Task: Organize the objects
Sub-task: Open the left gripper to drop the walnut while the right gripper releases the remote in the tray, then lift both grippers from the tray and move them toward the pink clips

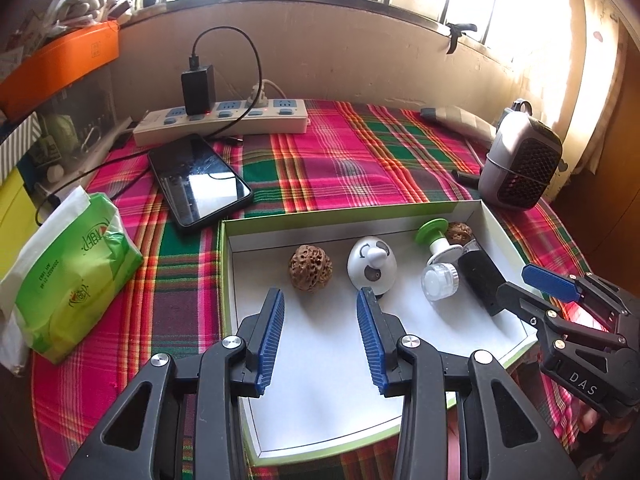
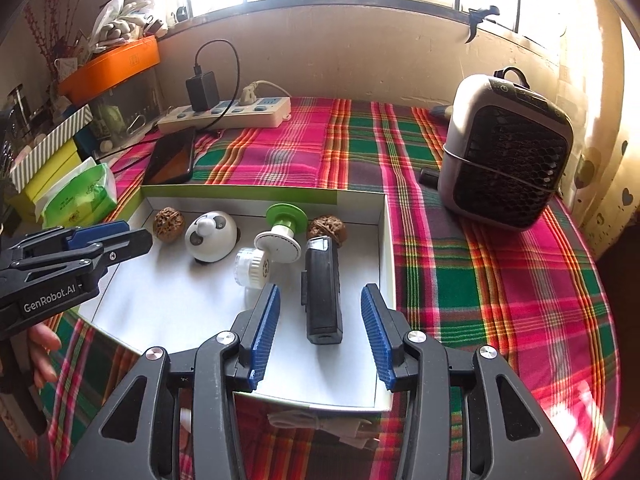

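Left hand-held gripper [image 1: 320,312] agape, hovering over box [image 1: 360,216].

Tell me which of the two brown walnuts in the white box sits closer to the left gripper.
The wrinkled brown walnut beside the white egg-shaped toy, just ahead of the open left gripper. The other walnut lies at the far right, behind the green-capped piece.

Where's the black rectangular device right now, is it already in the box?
Yes: the black device lies flat in the white box, near its right wall, just ahead of the open right gripper, with a walnut beyond it.
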Available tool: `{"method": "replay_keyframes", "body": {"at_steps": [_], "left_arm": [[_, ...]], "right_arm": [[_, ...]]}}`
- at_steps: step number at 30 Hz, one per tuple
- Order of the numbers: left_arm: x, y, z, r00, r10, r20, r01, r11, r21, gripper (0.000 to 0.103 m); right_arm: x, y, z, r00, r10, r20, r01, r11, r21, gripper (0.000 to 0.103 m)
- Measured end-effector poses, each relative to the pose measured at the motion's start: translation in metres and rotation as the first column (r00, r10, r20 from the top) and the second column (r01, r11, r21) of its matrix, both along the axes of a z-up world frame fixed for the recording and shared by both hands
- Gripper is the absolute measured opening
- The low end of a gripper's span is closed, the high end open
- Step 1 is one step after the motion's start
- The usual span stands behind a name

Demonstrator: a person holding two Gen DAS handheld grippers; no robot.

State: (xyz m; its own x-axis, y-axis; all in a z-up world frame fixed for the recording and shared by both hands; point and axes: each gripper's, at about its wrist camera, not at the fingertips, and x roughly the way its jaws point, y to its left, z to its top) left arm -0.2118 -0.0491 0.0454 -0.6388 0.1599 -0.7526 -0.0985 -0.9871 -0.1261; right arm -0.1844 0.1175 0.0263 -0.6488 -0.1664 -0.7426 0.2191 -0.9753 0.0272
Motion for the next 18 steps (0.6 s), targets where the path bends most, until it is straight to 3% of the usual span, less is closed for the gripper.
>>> {"method": "replay_keyframes", "body": {"at_steps": [7, 18], "left_arm": [[0.024, 0.001, 0.009, 0.999, 0.008, -0.044, -0.008, 1.000, -0.008, 0.036], [0.071, 0.006, 0.010, 0.998, -0.024, -0.052, 0.026, 0.999, 0.036, 0.036]], "right_arm": [[0.017, 0.003, 0.007, 1.000, -0.004, -0.030, 0.004, 1.000, -0.008, 0.044], [0.050, 0.006, 0.010, 0.998, 0.002, -0.057, -0.003, 1.000, -0.023, 0.044]]}}
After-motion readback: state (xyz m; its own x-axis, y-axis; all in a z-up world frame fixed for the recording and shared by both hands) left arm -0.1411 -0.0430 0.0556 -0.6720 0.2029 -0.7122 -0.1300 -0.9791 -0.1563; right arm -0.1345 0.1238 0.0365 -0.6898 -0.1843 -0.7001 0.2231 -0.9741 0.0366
